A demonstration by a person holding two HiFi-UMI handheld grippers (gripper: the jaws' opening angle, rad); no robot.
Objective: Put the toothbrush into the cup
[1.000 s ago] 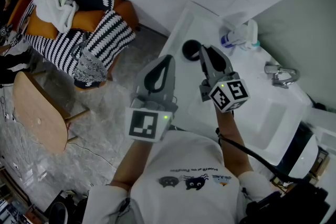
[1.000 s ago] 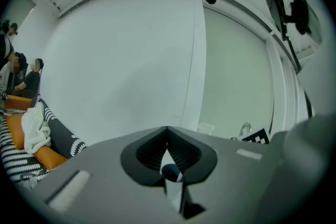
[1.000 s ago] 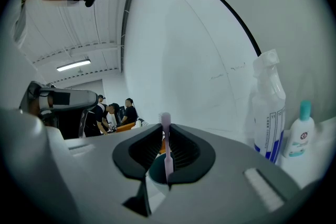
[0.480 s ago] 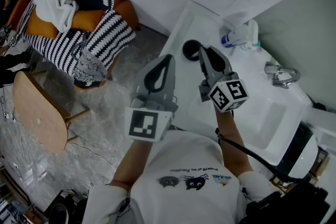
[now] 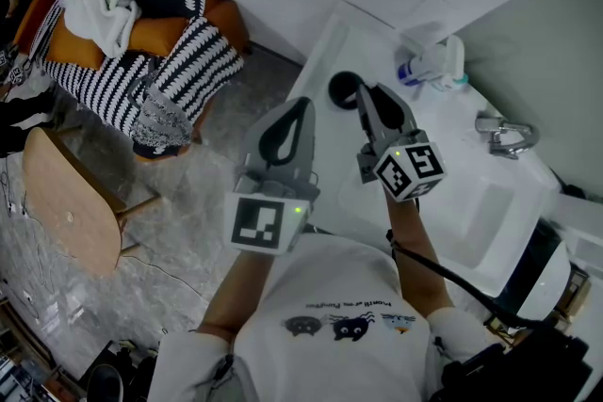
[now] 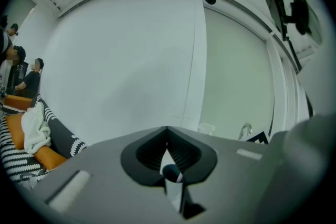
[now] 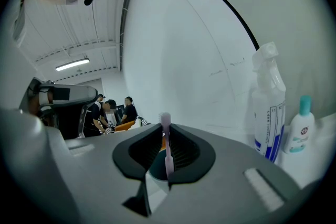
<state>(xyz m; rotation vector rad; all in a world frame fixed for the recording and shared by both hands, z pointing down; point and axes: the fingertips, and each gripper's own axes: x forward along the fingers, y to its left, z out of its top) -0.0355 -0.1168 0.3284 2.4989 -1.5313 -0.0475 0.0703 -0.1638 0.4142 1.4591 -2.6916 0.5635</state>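
Note:
A black cup [image 5: 341,89] stands on the white counter [image 5: 325,47] by the wall. My right gripper [image 5: 361,88] hovers at the cup's right rim. In the right gripper view this gripper [image 7: 164,128] is shut on a thin pink toothbrush [image 7: 168,153], which stands upright with its head poking above the jaw tips. The dark cup [image 7: 156,166] shows through the gap just below. My left gripper [image 5: 303,102] is held left of the counter over the floor. Its jaws [image 6: 167,131] meet at the tips with nothing gripped.
A white spray bottle [image 7: 269,107] and a small bottle with a teal cap [image 7: 300,134] stand against the wall right of the cup. A tap [image 5: 504,135] and sink basin [image 5: 480,212] lie further right. A striped sofa [image 5: 141,42] and wooden table [image 5: 66,207] are on the left.

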